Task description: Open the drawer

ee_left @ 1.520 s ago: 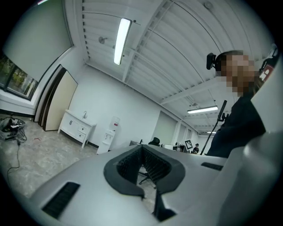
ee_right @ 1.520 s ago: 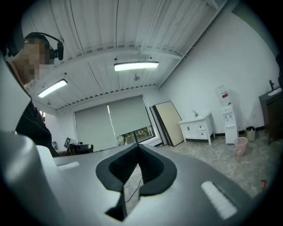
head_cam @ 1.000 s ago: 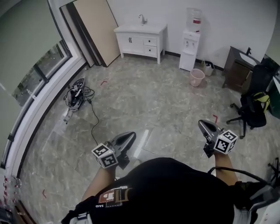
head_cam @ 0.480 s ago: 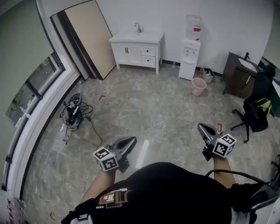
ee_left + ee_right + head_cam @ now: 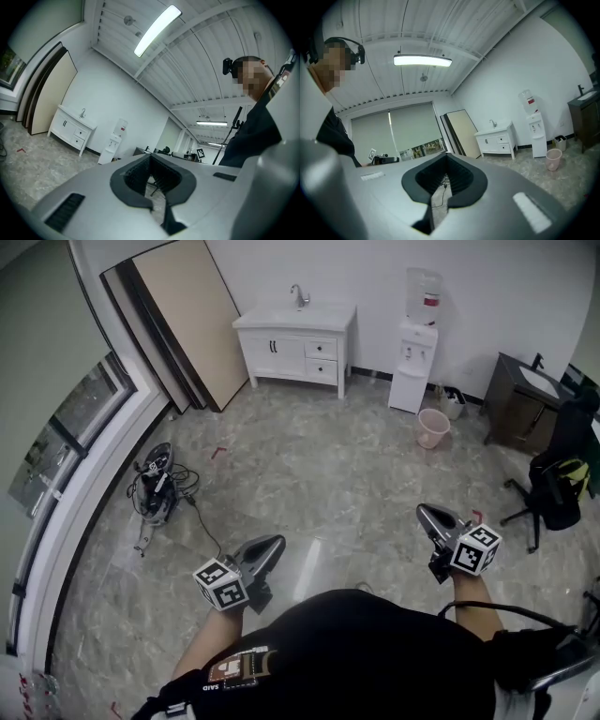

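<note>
Still, bare floor point(image 5: 309, 456) lies between you and the white cabinet point(image 5: 295, 338) at the far wall, though it sits slightly nearer than a second ago. Its drawers point(image 5: 321, 349) are shut and well out of reach. Left gripper point(image 5: 278, 541) and right gripper point(image 5: 423, 513) both have their fingers pressed together, holding nothing.

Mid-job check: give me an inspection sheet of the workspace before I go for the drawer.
Surface: grey marbled floor.
Job's things: white vanity cabinet at the far wall; its drawers look closed, well away from both claws.
Clutter: water dispenser, pink bin, leaning boards, dark cabinet, office chair.
Grippers: left claw and right claw both shut, nothing between the jaws.
Cables: black cable trails over the floor from a floor device.
Surroundings: window on the left.
</note>
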The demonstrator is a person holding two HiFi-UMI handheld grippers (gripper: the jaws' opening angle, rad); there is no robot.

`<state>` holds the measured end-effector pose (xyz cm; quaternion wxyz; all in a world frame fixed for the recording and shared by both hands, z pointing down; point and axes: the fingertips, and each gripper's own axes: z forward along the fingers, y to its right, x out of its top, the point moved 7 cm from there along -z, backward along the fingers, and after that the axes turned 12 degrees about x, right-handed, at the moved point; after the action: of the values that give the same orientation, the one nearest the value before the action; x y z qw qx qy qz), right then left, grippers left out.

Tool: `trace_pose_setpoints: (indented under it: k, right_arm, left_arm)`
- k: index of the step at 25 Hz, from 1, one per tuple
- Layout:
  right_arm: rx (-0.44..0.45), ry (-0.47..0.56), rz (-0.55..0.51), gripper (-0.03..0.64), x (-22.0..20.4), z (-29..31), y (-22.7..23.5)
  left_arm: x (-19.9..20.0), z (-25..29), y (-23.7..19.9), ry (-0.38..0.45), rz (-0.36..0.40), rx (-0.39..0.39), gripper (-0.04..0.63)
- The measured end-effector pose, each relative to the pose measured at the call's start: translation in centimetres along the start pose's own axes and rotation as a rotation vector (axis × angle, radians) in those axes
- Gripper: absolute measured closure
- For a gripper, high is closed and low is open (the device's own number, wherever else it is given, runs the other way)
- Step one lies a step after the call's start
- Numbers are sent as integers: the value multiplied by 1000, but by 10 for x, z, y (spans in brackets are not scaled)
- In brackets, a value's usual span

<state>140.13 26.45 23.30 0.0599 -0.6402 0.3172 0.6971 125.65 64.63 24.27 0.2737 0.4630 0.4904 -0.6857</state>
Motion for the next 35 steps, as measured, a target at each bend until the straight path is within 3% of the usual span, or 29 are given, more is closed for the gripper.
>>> trace_pose_setpoints:
  k: [8,14,23,30,35]
  right_arm:
    - [92,-24,-7,617,46,26,107]
    - [204,-57,-68,617,92,58,180]
    - [252,-66,0,617,86,91,253]
    - [163,-26,8,616,96,134,278]
    - [104,24,-36,615,118,198,279]
  left_arm:
    - [26,82,-7,64,8,83,595]
    - [43,140,-15,138,-10,166,595]
    - [48,195,-42,99,-27,217,595]
    - [70,226,-111,84,-44,134,595]
    - [119,237,-187,76,-18,63,595]
